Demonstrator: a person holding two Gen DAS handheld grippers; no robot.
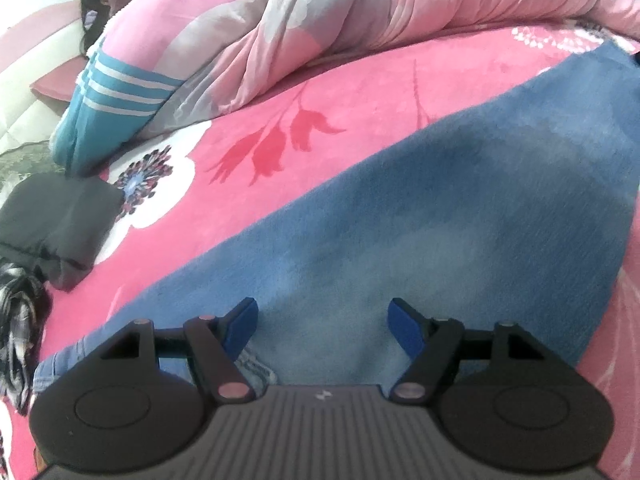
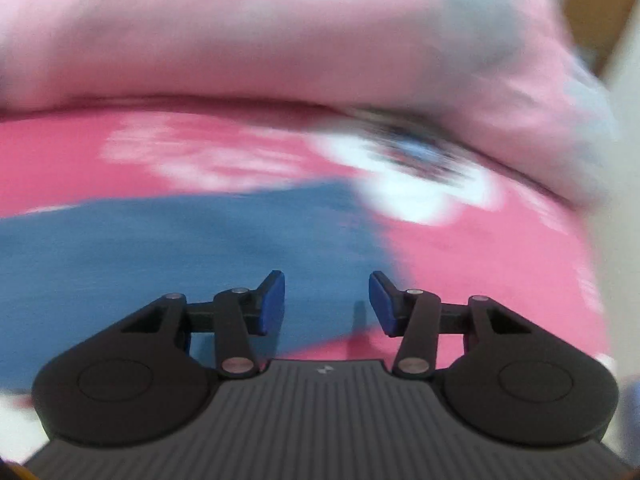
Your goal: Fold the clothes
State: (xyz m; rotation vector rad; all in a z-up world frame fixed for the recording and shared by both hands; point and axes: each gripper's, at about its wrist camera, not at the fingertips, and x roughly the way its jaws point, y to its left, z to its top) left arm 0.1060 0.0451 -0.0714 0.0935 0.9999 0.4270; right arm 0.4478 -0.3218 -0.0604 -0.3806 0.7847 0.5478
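A pair of blue jeans lies flat on the pink flowered bedsheet, running diagonally from lower left to upper right. My left gripper hovers low over the jeans' near end, open, with nothing between its blue pads. In the blurred right wrist view the jeans fill the left half, and their edge ends near the middle. My right gripper is open over that edge, with the pink sheet to its right.
A bunched pink and grey duvet lies across the back of the bed. A teal striped cloth and a folded dark grey garment sit at the left. A black-and-white checked cloth lies at the far left edge.
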